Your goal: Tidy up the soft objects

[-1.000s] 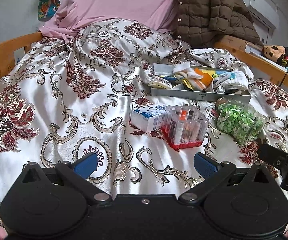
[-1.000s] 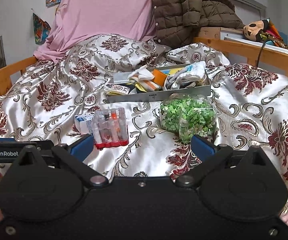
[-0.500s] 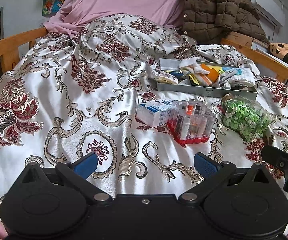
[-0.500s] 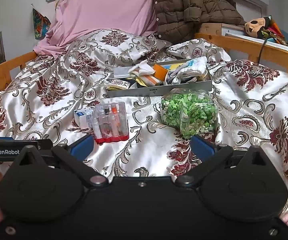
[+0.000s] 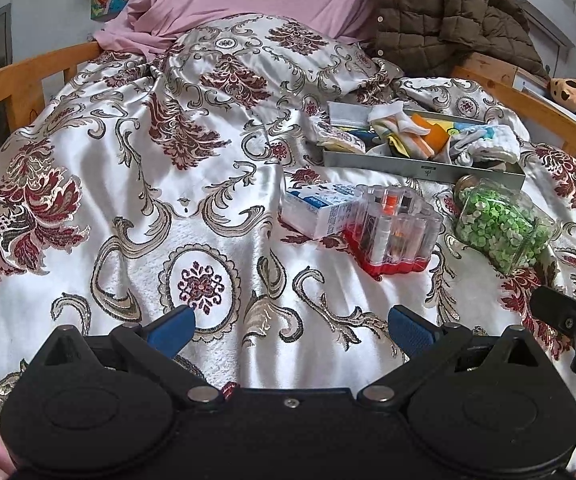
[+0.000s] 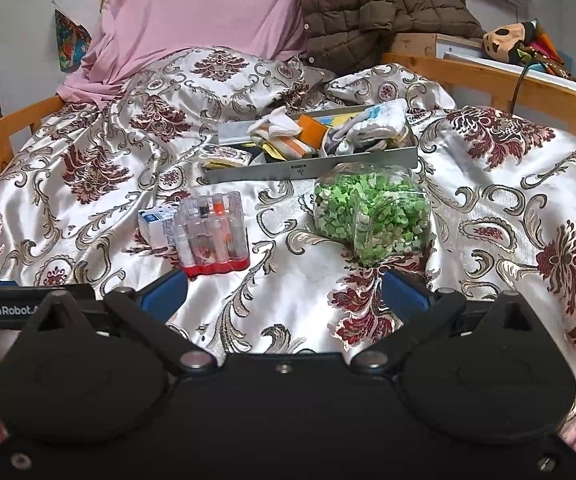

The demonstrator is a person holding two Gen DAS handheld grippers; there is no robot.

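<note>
Socks and folded cloths [image 5: 416,136] sit piled in the grey metal tray [image 5: 408,168] toward the far right of the patterned satin bedspread [image 5: 128,200] (white sock bundle [image 6: 376,126] at the tray's right end, orange piece near the middle). Just in front of the tray: clear jar of green bits [image 6: 372,216] on its side, clear case of small vials with red base [image 6: 214,236], and a blue-white carton [image 5: 316,210] touching the case's left side. Left gripper [image 5: 290,324] released, blue pads spread wide, nothing between them, hovering over bare bedspread near the front edge. Right gripper [image 6: 284,292] also spread wide and empty, jar and vial case just beyond its fingertips. Pink sheet [image 6: 200,12] and brown quilted jacket [image 6: 368,4] at the headboard, wooden bed rail [image 5: 28,76] on both sides
</note>
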